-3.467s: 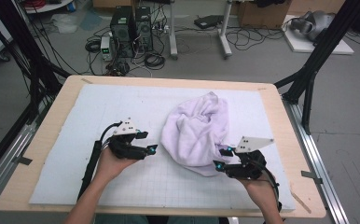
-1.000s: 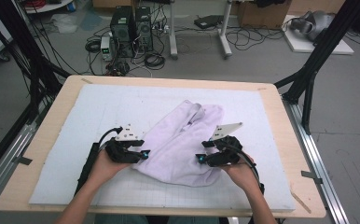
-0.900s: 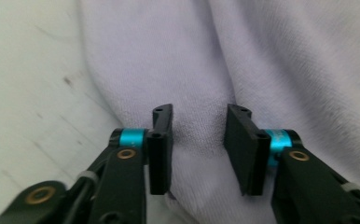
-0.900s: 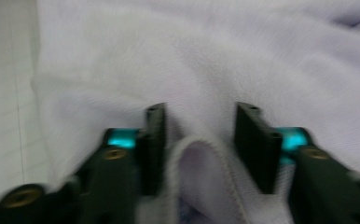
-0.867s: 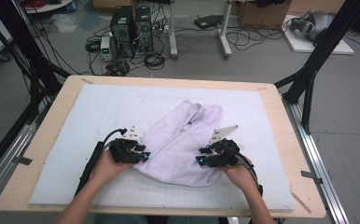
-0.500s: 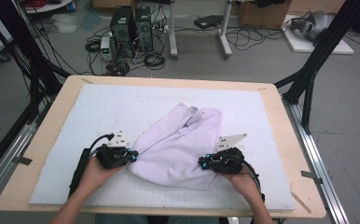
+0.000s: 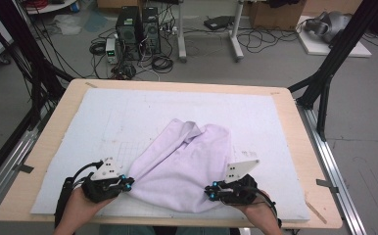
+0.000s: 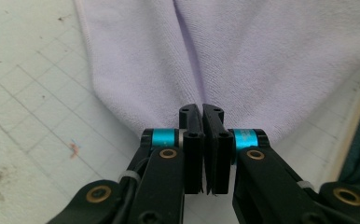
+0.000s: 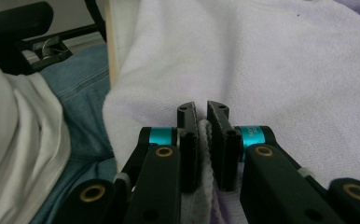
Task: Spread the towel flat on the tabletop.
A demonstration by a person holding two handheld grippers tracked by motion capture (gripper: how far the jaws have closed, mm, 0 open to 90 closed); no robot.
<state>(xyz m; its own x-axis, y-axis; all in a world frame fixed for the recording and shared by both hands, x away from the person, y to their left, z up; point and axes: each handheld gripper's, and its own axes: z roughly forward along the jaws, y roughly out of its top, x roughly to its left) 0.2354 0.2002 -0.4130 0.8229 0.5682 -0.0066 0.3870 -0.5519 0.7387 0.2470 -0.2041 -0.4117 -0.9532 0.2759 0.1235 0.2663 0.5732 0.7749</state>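
Left hand-held gripper [image 7: 127, 183] and right hand-held gripper [image 7: 209, 189] each pinch the lilac towel's [image 7: 187, 166] near corners.

No legible text found.
No lettering, label, brand, number or sign can be read on any surface in the high view or either gripper view; printing on the computer towers [image 7: 138, 27] beyond the table's [image 7: 285, 105] far edge is too small to make out.
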